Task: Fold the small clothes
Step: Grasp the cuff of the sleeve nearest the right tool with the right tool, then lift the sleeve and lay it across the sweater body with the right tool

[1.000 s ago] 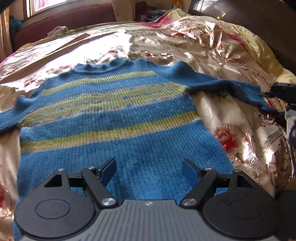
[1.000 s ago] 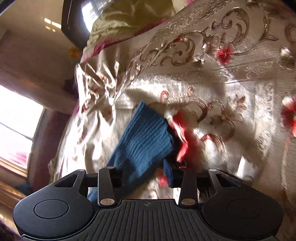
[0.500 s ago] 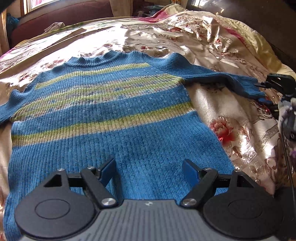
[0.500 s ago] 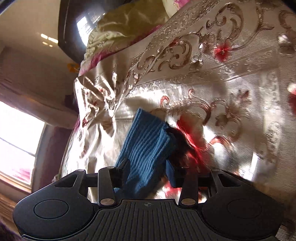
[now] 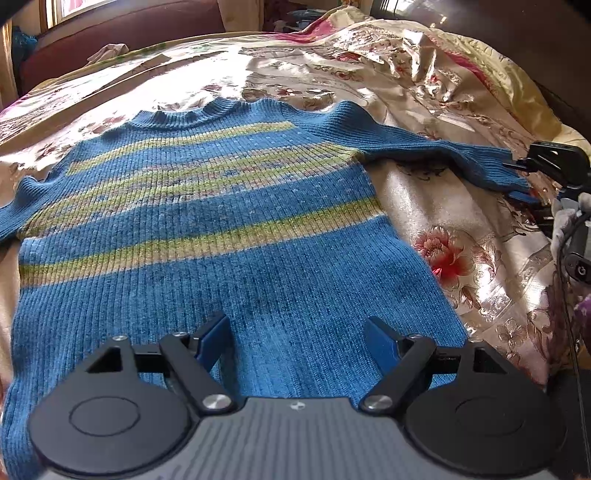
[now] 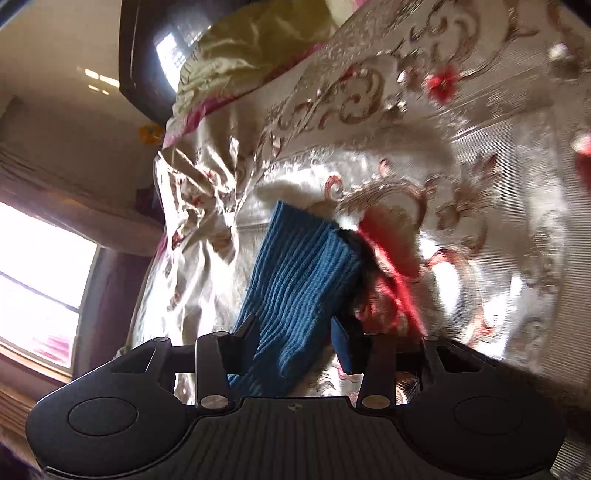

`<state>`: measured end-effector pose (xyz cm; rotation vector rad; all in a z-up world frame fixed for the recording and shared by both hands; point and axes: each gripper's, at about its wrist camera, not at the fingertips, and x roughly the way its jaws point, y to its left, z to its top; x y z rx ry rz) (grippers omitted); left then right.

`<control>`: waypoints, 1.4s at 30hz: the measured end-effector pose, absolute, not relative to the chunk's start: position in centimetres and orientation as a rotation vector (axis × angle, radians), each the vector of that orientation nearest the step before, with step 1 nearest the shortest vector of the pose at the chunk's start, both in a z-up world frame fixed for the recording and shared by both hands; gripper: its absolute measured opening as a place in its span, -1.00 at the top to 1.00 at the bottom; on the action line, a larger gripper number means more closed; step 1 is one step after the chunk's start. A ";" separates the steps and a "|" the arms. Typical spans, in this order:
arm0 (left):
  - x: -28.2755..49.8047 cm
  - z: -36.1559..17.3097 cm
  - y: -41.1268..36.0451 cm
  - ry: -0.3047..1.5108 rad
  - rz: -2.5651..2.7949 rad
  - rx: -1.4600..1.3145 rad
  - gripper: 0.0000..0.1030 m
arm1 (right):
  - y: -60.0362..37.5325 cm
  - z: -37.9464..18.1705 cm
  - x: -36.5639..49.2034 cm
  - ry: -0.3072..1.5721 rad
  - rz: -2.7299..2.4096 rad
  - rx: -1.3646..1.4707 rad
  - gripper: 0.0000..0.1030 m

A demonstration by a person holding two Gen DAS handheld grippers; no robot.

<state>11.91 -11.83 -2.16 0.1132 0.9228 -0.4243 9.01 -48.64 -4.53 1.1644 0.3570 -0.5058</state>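
A blue ribbed sweater with yellow-green stripes lies flat on the bedspread, neck away from me. My left gripper is open and empty, hovering over the sweater's hem. The sweater's right sleeve stretches out to the right, where my right gripper holds its cuff. In the right wrist view the right gripper has the blue cuff between its fingers, the jaws part-way closed around it. The left sleeve runs off the left edge.
A shiny cream bedspread with red flowers covers the bed, wrinkled at the back right. A dark headboard stands beyond it. A maroon sofa and a window are at the far left.
My left gripper has moved down toward the hem, so the sweater sits higher in view. My right gripper has kept the cuff and shifted a little; the view is blurred.
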 end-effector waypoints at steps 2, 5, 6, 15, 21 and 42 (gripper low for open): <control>11.9 -2.2 -12.0 0.923 -0.423 0.116 -0.63 | -48.7 -4.8 9.6 0.353 -0.501 1.171 0.19; 11.8 -2.2 -12.2 0.922 -0.425 0.123 -0.63 | -48.6 -5.1 9.9 0.324 -0.507 1.179 0.20; 11.8 -2.1 -12.3 0.923 -0.425 0.124 -0.63 | -48.7 -5.1 9.7 0.308 -0.514 1.192 0.23; 11.8 -2.3 -12.8 0.922 -0.420 0.141 -0.66 | -49.6 -4.9 8.5 0.207 -0.559 1.155 0.24; 11.8 -2.4 -13.0 0.923 -0.418 0.148 -0.68 | -50.6 -5.7 9.9 0.265 -0.527 1.160 0.69; 9.4 0.0 -2.5 0.836 -0.301 0.022 -0.68 | -27.4 7.3 18.6 0.412 0.116 0.806 0.81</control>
